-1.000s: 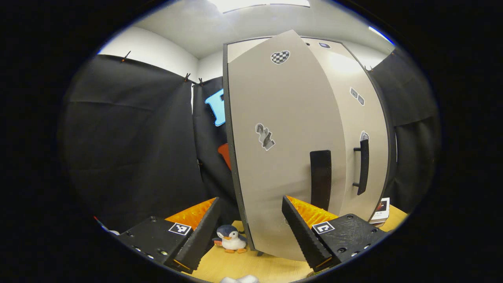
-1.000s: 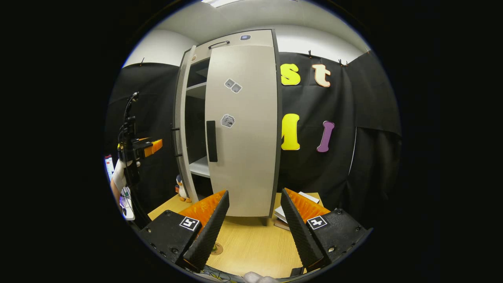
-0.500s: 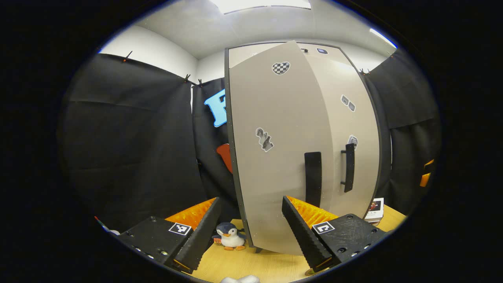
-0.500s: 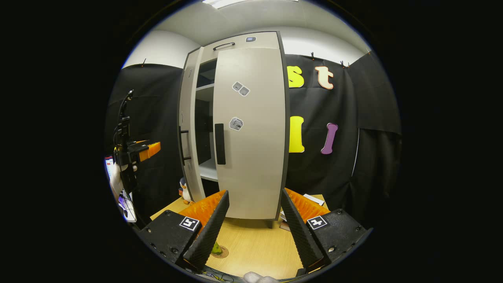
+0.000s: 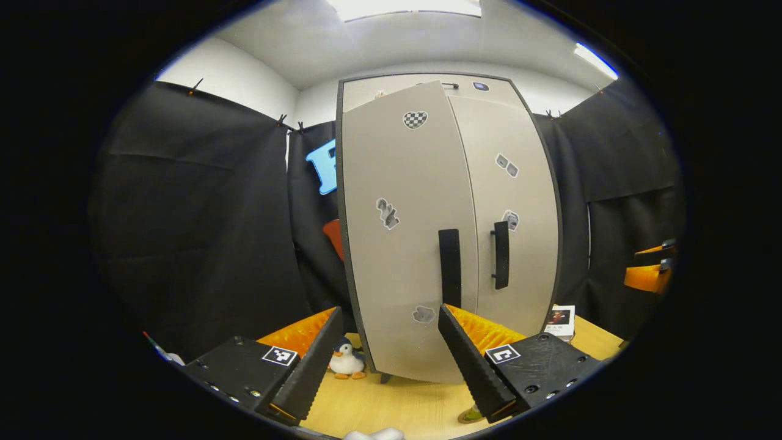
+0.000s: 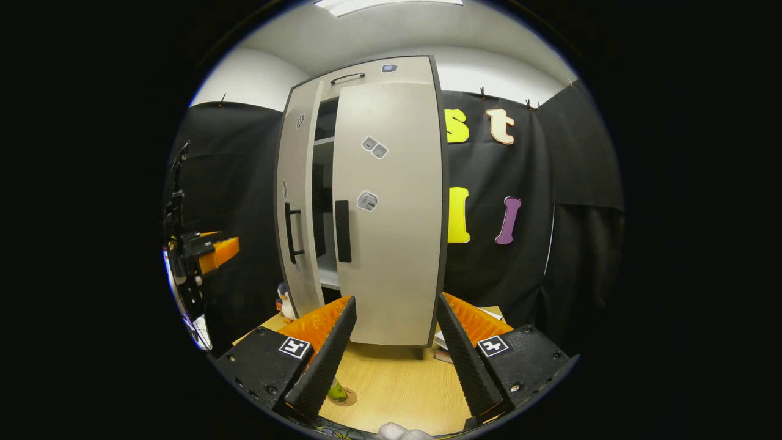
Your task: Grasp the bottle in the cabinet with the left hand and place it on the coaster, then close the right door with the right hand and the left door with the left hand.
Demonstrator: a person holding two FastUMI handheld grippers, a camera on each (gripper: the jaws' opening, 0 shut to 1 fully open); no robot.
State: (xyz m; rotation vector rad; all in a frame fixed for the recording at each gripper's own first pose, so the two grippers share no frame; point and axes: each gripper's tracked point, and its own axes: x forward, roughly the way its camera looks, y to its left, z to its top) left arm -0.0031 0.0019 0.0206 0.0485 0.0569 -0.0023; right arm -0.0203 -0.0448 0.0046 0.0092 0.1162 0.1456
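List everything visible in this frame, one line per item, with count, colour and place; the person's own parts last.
cabinet: 1, beige with dark edging, standing on the table
right door: 1, beige, shut
left door: 1, beige, slightly ajar
door handles: 2, black, one on each door's inner edge
stickers: several, grey and checkered, on both doors
table: 1, light wood
penguin toy: 1, dark and white, left of the cabinet foot
bottle: 1, green, on the coaster
coaster: 1, brown, on the table
books: a few, right of the cabinet
left gripper: 1, open
right gripper: 1, open
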